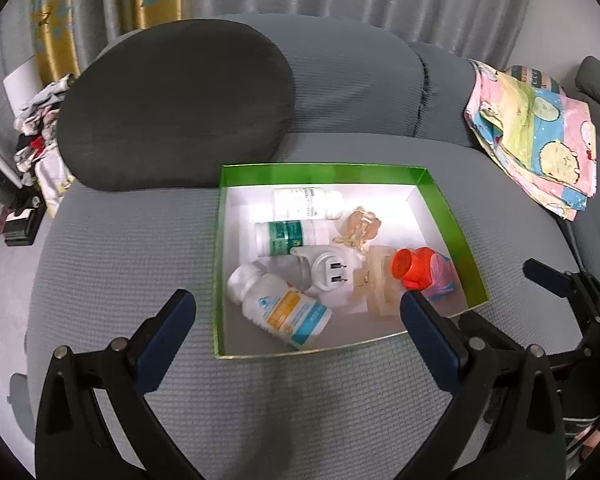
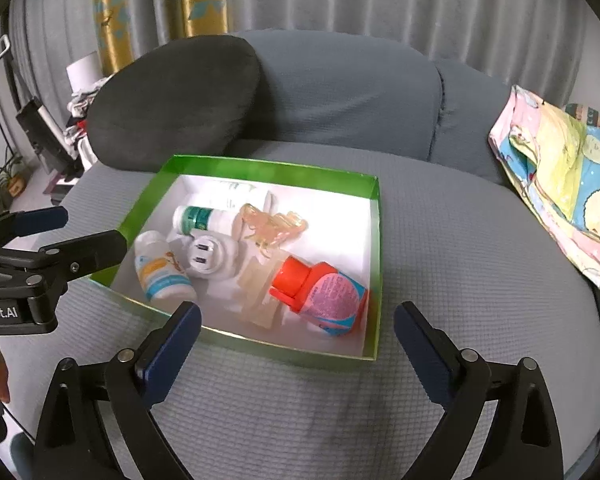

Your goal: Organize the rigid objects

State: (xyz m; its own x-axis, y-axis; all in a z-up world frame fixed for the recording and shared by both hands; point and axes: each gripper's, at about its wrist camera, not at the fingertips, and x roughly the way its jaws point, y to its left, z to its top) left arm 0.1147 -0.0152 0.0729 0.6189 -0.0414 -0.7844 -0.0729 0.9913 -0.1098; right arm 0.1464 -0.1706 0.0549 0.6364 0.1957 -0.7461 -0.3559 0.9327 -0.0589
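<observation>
- Left gripper (image 1: 298,312) spread wide, nothing between its black arms and blue rubbery pads; hovering over the grey waffle-textured sofa seat (image 1: 112,248), just short of the box's near wall.
- Seen from the left wrist: shallow rectangular cardboard box (image 1: 322,171), glossy green walls, white floor, resting on the seat in front of a dark rounded cushion (image 1: 172,108).
- Lying inside on their sides: white plastic bottle with white label (image 1: 306,203) at the back; white bottle with green label (image 1: 286,236) just in front of it; white bottle with orange-and-blue label (image 1: 280,306) nearest the camera, print too blurred to read.
- White round plug adapter (image 1: 332,274) with two dark prongs in the middle, touching a translucent beige clip (image 1: 376,284); pale peach hair claw (image 1: 360,226) behind; red-capped bottle with pink label (image 1: 424,272) by the right wall.
- Right gripper (image 1: 556,280) at the right edge, beside the box.
- Folded pastel cartoon-print cloth (image 1: 536,136) well apart on the right.
- Seen from the right wrist: right gripper (image 2: 298,326) likewise opened wide and empty, pads above the seat at the box's near wall (image 2: 284,348).
- Red-capped bottle (image 2: 320,290) closest, label unreadable.
- Left gripper (image 2: 72,236) at the left, fingers apart, tip at the box's left wall; "Robot.AI" in white on its black body.
</observation>
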